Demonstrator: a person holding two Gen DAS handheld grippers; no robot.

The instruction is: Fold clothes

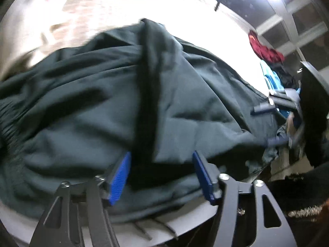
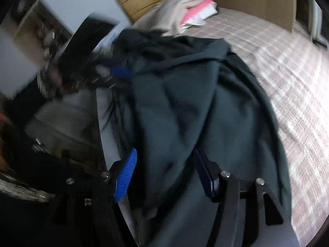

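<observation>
Dark garment (image 1: pixel 127 94) lies rumpled on the bed (image 2: pixel 287 72), near its edge. Left claw (image 1: pixel 161 177) and right claw (image 2: pixel 164 177) both stand half-open over cloth, gripping nothing. Risk: pinching several layers, dragging the fold askew.

My right gripper (image 2: pixel 164 173) hangs over a dark green garment (image 2: pixel 195 113) lying rumpled on the checked bedspread (image 2: pixel 287 72). Its blue pads (image 2: pixel 125 177) stand apart with cloth between them, not pinched. Beyond, I see the left gripper's blue pad (image 2: pixel 121 72) at the garment's far edge, near folded beige and pink clothes (image 2: pixel 191 10).
</observation>
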